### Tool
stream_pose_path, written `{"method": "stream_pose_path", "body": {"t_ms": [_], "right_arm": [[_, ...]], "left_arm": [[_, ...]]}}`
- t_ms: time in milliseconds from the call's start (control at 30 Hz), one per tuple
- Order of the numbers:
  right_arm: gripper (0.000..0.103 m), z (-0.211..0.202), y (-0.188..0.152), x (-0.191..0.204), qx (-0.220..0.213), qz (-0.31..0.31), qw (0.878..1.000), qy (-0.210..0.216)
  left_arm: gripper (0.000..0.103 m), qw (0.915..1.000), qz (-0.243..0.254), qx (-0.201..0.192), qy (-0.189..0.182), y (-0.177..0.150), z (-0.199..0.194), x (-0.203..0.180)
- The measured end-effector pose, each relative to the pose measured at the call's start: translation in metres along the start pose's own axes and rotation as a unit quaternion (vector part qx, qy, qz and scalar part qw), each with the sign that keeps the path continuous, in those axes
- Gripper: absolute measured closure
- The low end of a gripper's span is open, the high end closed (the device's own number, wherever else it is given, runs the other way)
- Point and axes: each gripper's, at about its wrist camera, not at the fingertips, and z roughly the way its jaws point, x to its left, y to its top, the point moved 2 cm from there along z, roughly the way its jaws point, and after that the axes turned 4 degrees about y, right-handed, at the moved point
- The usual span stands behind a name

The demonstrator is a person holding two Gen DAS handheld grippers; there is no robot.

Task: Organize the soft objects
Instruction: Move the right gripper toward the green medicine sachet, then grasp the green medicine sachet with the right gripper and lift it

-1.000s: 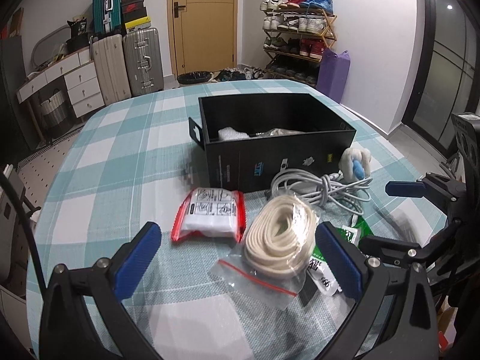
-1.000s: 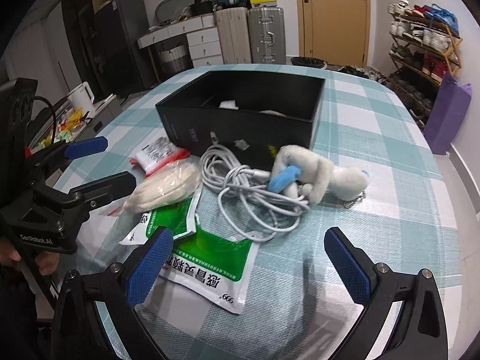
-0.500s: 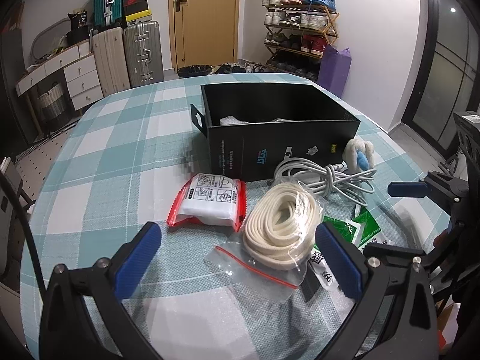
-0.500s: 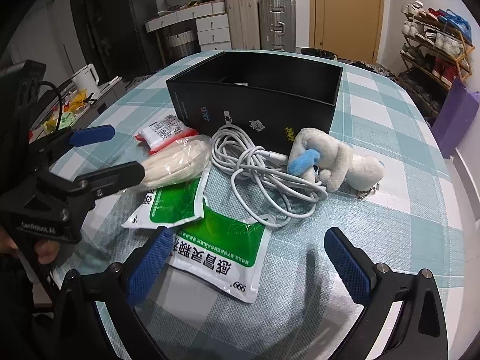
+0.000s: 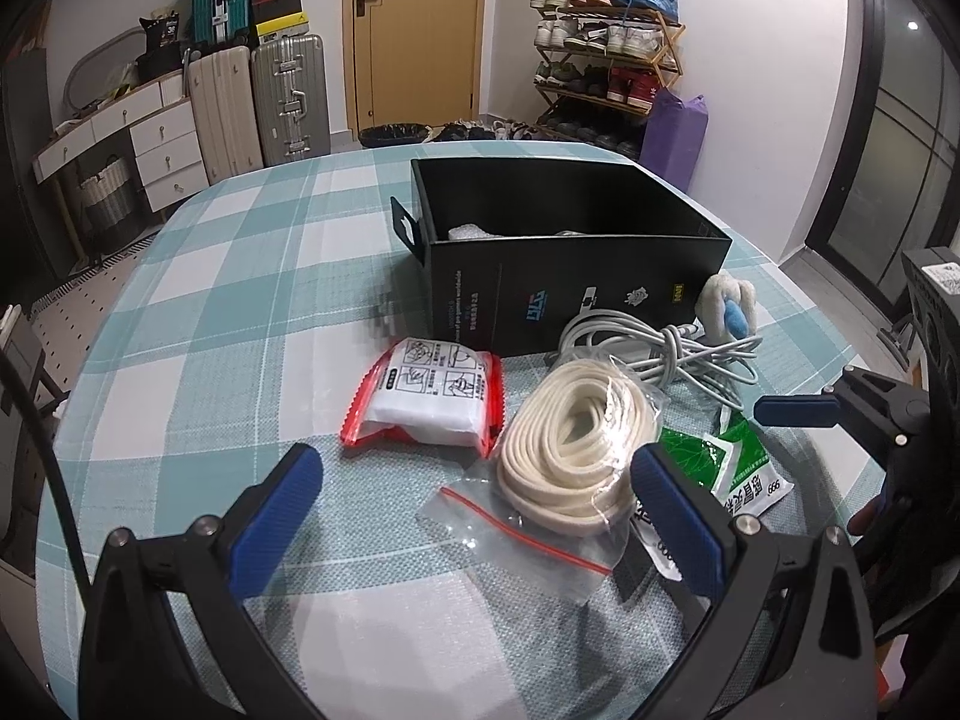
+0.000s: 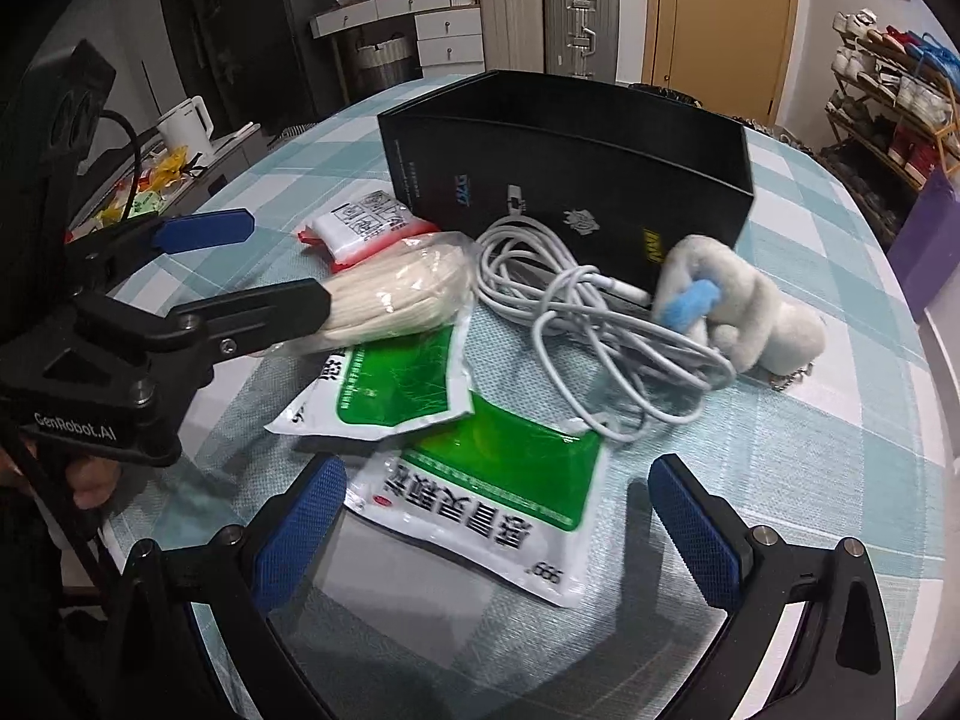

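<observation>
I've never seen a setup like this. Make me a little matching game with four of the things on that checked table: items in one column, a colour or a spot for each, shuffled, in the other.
Things:
1. plush toy
2. coiled rope
3. gauze pack
4. cable

Descriptions:
A. red-edged wrapper
B. inside a clear zip bag
C. white with a blue part
D. loose tangle against the black box

Pairs: 1-C, 2-B, 3-A, 4-D
</observation>
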Motion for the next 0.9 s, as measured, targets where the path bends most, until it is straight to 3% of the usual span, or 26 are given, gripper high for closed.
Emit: {"method": "stream_pose_path", "body": {"t_ms": [400, 633, 733, 900], "right_arm": [[0.001, 0.006, -0.003, -0.009, 0.017, 0.007, 1.000, -0.020], [0.001, 0.008, 0.001, -0.003, 0.005, 0.004, 1.000, -0.028], [0.009, 0.010, 0.002, -0.001, 0.001, 0.000, 1.000, -0.030], [0.031, 0.009, 0.004, 0.008, 0.000, -0.018, 1.000, -0.017]], "left_arm": [[0.000, 1.0000, 0.003, 0.004, 0.000, -0.001, 0.001, -0.001], [0.000, 1.0000, 0.006, 0.007, -0.003, -0.002, 0.004, -0.004], [0.000, 0.9999, 0.008, 0.008, -0.003, -0.002, 0.005, -0.005], [0.000, 0.9999, 0.008, 0.009, -0.004, -0.002, 0.006, -0.006]]}}
